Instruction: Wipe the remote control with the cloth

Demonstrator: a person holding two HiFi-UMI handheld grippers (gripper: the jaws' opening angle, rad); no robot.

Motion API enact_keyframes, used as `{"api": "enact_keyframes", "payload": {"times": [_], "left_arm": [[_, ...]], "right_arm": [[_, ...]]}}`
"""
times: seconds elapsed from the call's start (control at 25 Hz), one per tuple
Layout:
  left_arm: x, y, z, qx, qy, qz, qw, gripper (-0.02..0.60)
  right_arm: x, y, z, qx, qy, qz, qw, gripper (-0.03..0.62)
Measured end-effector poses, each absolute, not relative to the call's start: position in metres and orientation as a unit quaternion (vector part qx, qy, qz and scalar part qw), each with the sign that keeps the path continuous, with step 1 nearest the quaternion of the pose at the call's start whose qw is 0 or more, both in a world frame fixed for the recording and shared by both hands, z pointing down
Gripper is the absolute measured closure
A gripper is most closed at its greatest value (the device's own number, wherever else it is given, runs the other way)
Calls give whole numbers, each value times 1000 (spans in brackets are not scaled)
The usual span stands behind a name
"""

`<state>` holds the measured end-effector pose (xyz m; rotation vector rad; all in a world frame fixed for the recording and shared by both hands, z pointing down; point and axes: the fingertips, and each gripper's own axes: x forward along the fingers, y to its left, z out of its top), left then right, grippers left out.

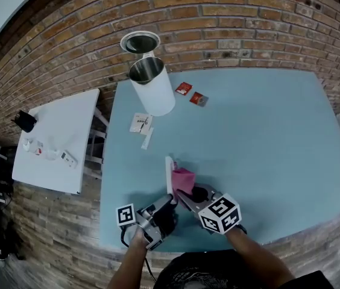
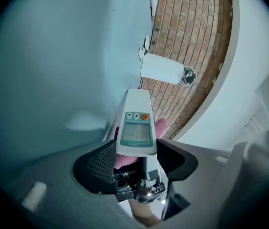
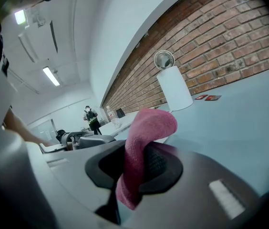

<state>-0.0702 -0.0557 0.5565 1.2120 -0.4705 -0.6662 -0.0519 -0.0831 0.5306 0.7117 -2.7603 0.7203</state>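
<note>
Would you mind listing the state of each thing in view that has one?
remote control: turned on edge, clamped in the left gripper.
cloth: bunched up, pinched in the right gripper, close against the remote's back.
white canister: upright, lid open.
red packets: lying flat on the table, untouched.

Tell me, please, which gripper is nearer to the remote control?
Left. The left gripper is clamped on the remote control; the right gripper holds the pink cloth just beside it.
</note>
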Motion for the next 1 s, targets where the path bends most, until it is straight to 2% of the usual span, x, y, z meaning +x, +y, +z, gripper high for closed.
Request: {"api": "enact_keyframes", "payload": {"times": [0.68, 1.0], "left_arm": [[-68, -62, 557, 546, -224, -321, 741, 314], [-68, -62, 556, 545, -227, -321, 741, 314]], "right_arm": [[-48, -37, 502, 220, -944, 232, 75, 519], [-54, -32, 517, 227, -940, 236, 101, 519]]}}
